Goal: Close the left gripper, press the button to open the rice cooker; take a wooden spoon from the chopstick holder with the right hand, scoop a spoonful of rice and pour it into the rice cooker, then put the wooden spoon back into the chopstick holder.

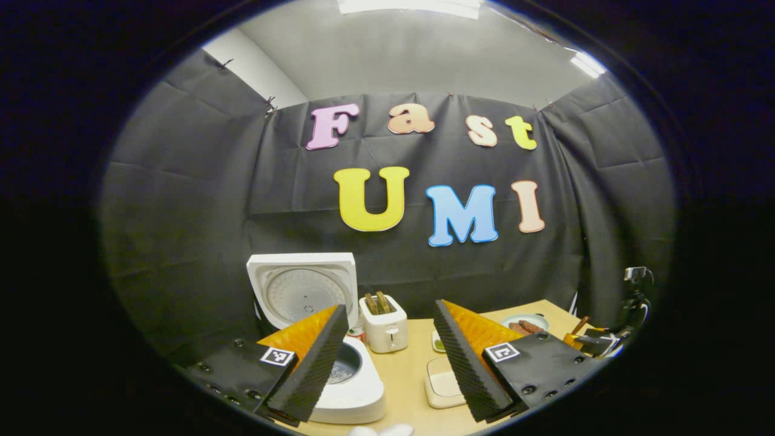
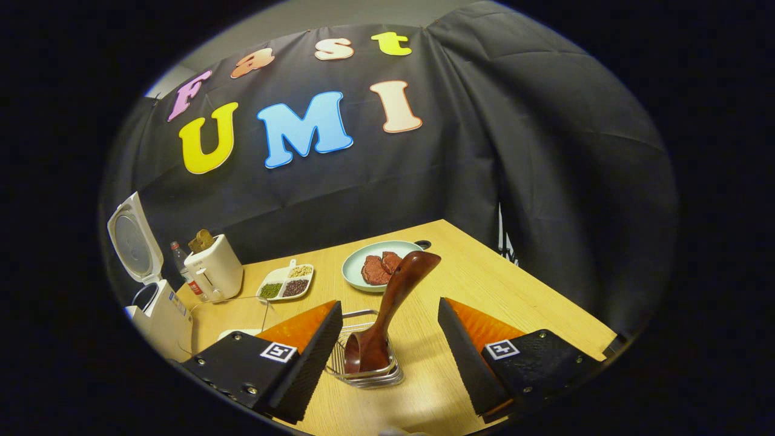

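Note:
The white rice cooker point(image 1: 357, 393) stands open with its lid point(image 1: 301, 290) upright, seen behind my left gripper's left finger. My left gripper point(image 1: 389, 306) is open and holds nothing, hovering above the table in front of the cooker. A dark wooden spoon point(image 2: 393, 303) leans in a wire chopstick holder point(image 2: 387, 375) on the table. My right gripper point(image 2: 389, 303) is open, with one finger on each side of the spoon and neither touching it. The cooker point(image 2: 160, 315) and its raised lid point(image 2: 133, 239) sit at the far left in the right gripper view.
A white toaster point(image 1: 383, 327) with toast stands beside the cooker. A white square dish point(image 1: 444, 381) lies near my left gripper's right finger. A divided dish of grains point(image 2: 286, 281), a plate of meat point(image 2: 381, 266) and a bottle point(image 2: 180, 257) sit farther back. The table edge point(image 2: 545, 290) runs along the right.

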